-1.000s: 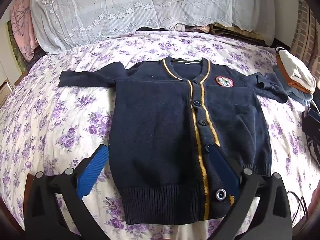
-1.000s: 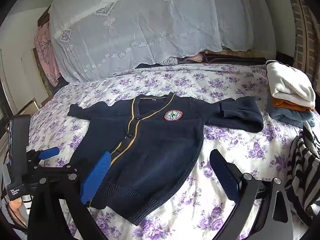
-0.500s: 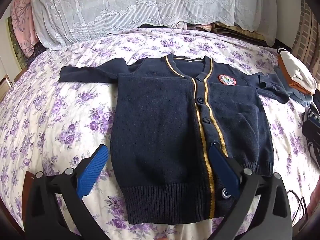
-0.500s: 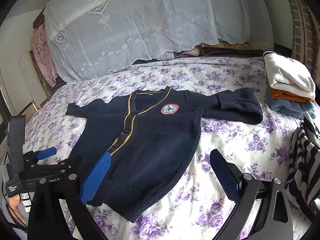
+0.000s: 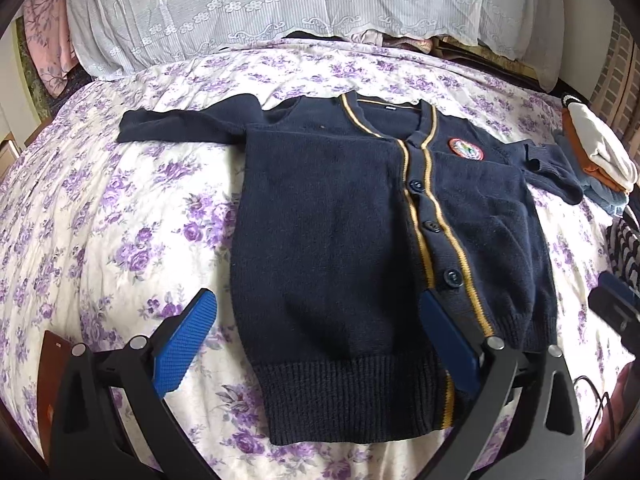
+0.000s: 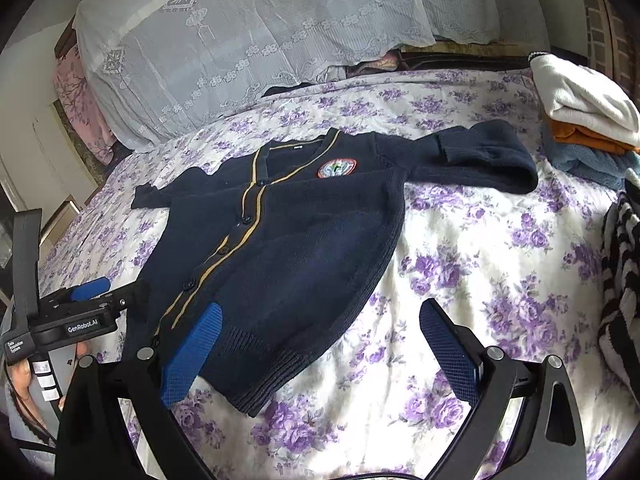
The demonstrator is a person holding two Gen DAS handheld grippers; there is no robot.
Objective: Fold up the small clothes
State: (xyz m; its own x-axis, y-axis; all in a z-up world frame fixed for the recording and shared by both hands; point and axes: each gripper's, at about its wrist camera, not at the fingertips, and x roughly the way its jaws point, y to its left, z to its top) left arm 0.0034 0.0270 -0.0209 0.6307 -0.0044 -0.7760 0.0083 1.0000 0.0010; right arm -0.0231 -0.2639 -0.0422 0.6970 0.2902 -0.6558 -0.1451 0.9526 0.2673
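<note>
A small navy cardigan (image 5: 340, 232) with yellow trim, dark buttons and a round chest badge (image 5: 465, 148) lies flat, face up, on the flowered bedspread (image 5: 100, 220). Its sleeves spread out to both sides. It also shows in the right wrist view (image 6: 288, 248). My left gripper (image 5: 316, 340) is open and empty, hovering above the left half of the ribbed hem. My right gripper (image 6: 320, 344) is open and empty above the cardigan's lower right corner. The left gripper's body (image 6: 72, 320) shows at the left of the right wrist view.
A stack of folded clothes (image 6: 580, 120), white over orange over blue-grey, sits at the bed's right side. A black-and-white striped garment (image 6: 620, 280) lies at the right edge. A lace-covered pile (image 5: 300, 4) lines the head of the bed.
Both grippers have moved in lower over the cardigan's hem, and the cardigan now sits lower and larger in both views. Both stay open. The cardigan has not moved.
</note>
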